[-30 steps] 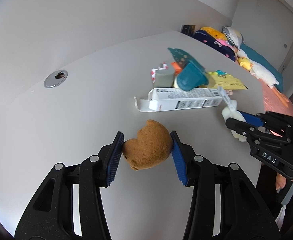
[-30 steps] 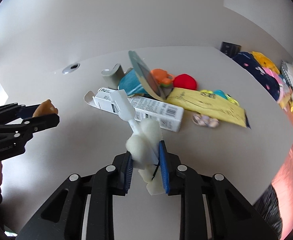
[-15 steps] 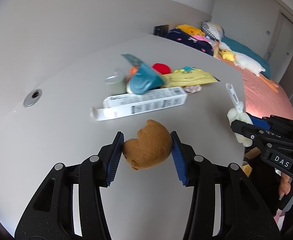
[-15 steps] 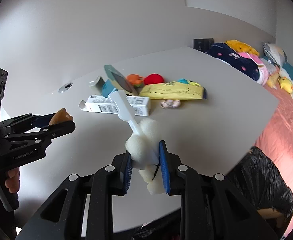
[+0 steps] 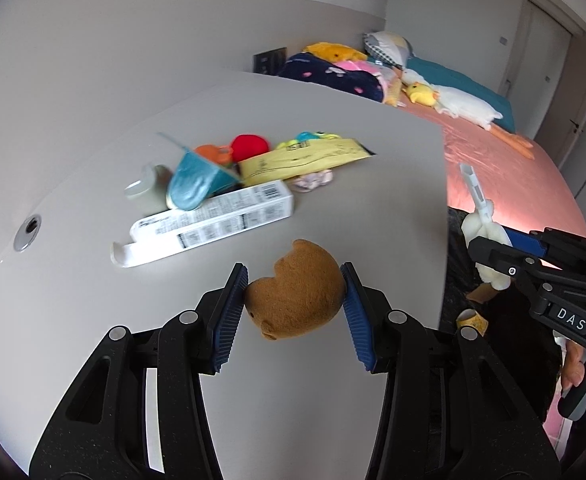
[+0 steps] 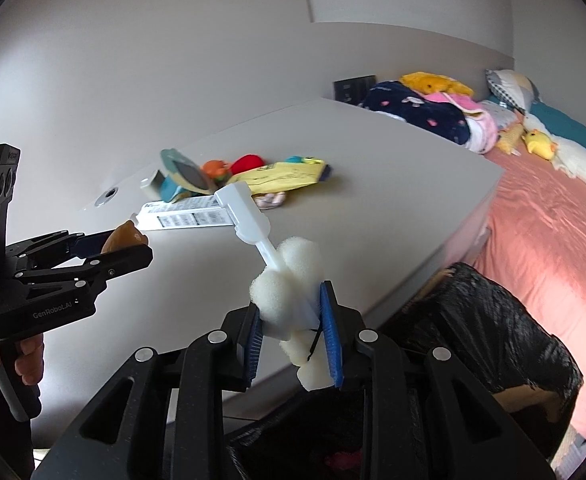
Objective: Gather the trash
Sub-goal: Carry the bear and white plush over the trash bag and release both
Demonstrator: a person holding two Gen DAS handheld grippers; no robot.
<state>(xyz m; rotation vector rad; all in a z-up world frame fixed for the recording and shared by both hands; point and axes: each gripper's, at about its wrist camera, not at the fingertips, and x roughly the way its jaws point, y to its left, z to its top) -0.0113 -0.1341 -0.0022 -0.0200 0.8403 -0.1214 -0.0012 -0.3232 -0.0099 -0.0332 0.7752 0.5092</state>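
Left gripper [image 5: 295, 294] — blue pads pinching a brown plush head [image 5: 297, 292] from both sides, held above the near part of the grey table [image 5: 333, 152]. In the right wrist view the same gripper shows at far left, a hand [image 6: 21, 364] wrapped round its handle, the brown plush poking out between its tips.

Right gripper [image 6: 293, 338] — jaws nearly together, clamped on a white sponge brush [image 6: 289, 300]. The foam head bulges between the pads; the white plastic handle sticks up and away toward the table. It hangs past the table's near edge, over the mouth of a black trash bag [image 6: 493, 336] that sits on the floor between table and bed. From the left wrist view the brush and right gripper [image 5: 489, 240] sit off the table's right edge.

Left on the table, in a far cluster: a long white carton [image 5: 213, 224] lying flat with one end flap open, a teal pouch [image 5: 197, 184] resting against it, a pale grey cup [image 5: 147, 194] just left of the pouch, a red ball [image 5: 249, 146] and an orange item behind, a yellow envelope [image 5: 305, 160] to the right, and a small crumpled pale scrap [image 5: 313, 180] just beside the carton's right end. A round metal grommet [image 5: 27, 232] is set in the tabletop at far left.

Beyond the table on the right: a bed with a pink sheet [image 5: 513, 168], a yellow duck plush [image 5: 423, 94] and piled cushions near the wall.
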